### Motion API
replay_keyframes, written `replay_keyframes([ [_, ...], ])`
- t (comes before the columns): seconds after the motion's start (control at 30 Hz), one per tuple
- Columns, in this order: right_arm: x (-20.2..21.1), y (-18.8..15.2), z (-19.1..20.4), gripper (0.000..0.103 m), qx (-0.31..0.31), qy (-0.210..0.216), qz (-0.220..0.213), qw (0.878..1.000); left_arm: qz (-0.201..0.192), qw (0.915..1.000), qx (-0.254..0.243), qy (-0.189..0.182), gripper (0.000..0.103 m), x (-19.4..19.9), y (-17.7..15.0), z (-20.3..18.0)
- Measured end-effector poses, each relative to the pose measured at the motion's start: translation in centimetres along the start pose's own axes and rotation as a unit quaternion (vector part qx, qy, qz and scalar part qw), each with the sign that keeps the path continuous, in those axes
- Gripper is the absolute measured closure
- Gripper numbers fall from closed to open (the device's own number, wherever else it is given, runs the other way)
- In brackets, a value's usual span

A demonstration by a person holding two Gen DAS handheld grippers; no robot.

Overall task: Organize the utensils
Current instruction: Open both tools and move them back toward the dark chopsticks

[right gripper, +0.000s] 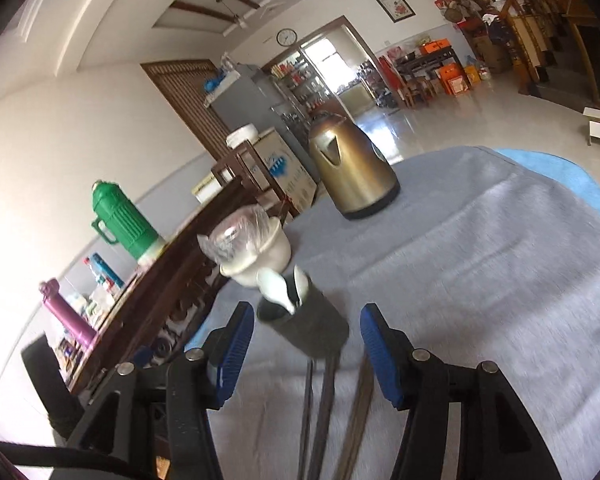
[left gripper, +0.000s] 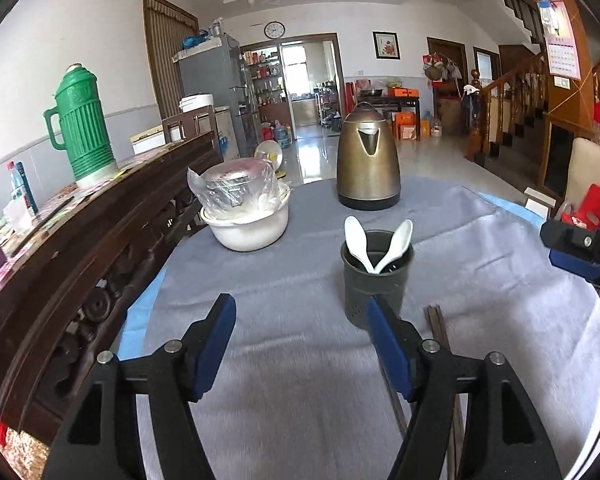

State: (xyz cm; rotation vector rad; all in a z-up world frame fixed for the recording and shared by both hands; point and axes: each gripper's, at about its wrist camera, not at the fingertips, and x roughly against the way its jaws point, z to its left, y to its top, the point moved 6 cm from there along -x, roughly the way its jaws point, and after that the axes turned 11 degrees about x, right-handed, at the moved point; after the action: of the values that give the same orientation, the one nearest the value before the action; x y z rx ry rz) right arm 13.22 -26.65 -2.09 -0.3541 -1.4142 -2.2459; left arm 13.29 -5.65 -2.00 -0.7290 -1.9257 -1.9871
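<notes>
A lived-in home is showing ahead of the gripper: fridge (left gripper: 216, 80), wall clock (left gripper: 274, 30), wooden staircase (left gripper: 516, 92), kitchen doorway beyond.

Both sets of tongs look the same: left tongs (left gripper: 300, 312) and right tongs (right gripper: 307, 322) have chunky black plastic arms, ribbed blue pads at the tips and round silver pivot screws behind them.

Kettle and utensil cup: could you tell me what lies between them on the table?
Only bare grey cloth lies between kettle and cup, seen in the left wrist view.
</notes>
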Motion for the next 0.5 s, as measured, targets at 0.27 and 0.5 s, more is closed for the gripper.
replay_keyframes([
  [0.27,3.2,-1.7,1.4,0.043,0.021,-0.002,0.01,1.0,0.011,0.9995,0.001,0.031,0.034,2.9,-0.5,0.5],
  [0.5,4.7,-3.0,2.6,0.043,0.039,0.002,0.019,0.999,0.011,0.999,0.001,0.043,0.034,4.3,-1.1,0.7],
])
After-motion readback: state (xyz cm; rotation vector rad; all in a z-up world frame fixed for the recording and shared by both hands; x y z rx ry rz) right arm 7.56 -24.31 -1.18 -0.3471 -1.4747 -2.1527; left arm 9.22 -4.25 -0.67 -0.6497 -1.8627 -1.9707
